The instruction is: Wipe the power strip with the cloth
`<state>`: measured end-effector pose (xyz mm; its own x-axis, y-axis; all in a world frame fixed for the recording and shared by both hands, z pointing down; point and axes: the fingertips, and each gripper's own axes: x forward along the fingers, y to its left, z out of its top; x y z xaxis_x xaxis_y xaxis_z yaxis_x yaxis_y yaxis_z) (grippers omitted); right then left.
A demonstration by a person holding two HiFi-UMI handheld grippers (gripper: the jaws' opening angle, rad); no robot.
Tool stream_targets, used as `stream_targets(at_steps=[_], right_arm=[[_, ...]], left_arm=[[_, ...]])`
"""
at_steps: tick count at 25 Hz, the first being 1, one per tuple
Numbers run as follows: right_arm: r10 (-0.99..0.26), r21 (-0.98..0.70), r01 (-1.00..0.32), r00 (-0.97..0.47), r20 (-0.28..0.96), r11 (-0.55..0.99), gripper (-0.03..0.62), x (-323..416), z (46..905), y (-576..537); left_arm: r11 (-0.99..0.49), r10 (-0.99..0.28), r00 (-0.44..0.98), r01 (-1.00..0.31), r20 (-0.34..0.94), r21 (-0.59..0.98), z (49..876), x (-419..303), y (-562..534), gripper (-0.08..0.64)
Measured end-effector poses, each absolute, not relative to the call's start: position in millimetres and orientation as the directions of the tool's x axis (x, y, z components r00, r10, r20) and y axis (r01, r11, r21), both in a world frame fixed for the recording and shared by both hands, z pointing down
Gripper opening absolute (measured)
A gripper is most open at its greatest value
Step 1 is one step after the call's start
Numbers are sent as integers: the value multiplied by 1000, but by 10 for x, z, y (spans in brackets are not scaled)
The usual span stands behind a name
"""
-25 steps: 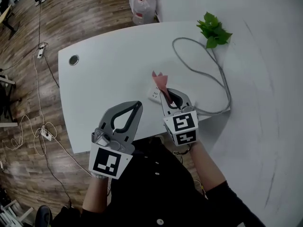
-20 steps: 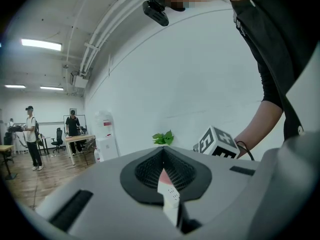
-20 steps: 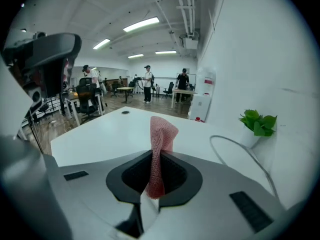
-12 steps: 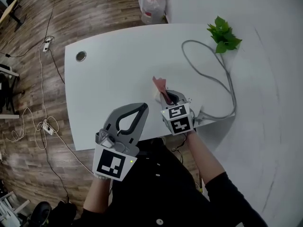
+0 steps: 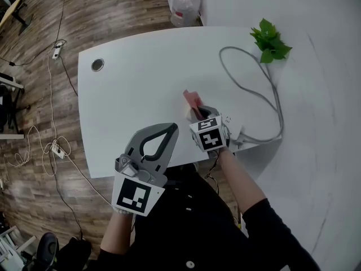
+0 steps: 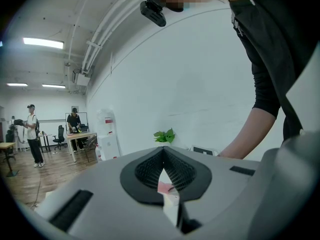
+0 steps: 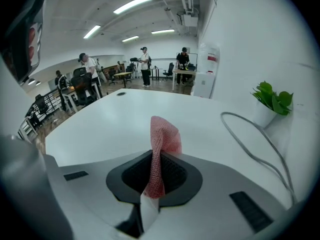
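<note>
The right gripper (image 7: 159, 159) is clamped on the pink cloth (image 7: 161, 134) — the cloth's free end sticks out past the jaw tips, at the left end of the white power strip (image 5: 229, 120). The left gripper (image 5: 167, 130), jaws closed together, hangs left of the power strip — above the white table's (image 5: 135, 78) front edge.

Pink mesh cloth (image 7: 159, 145), white table (image 5: 135, 78) + pwr strip (image 5: 229, 120), grey cable (image 5: 248, 83), green plant (image 5: 271, 38), brown wood floor (image 5: 113, 10).

1 cloth (image 5: 190, 98), 1 pwr strip (image 5: 230, 120), 1 plant (image 5: 271, 38)
</note>
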<state>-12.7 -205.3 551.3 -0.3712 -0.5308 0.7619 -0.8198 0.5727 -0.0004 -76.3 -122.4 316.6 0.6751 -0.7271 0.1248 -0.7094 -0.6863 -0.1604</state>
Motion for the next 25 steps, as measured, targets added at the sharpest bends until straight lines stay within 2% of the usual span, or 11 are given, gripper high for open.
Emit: stream_targets(at_steps=[25], right_arm=[[-566,11,-893,-275,777,449,54,404,5513,-1944]], left_arm=[[-750,-661,740,-641,126,-165,3122,-464,-1182,14]])
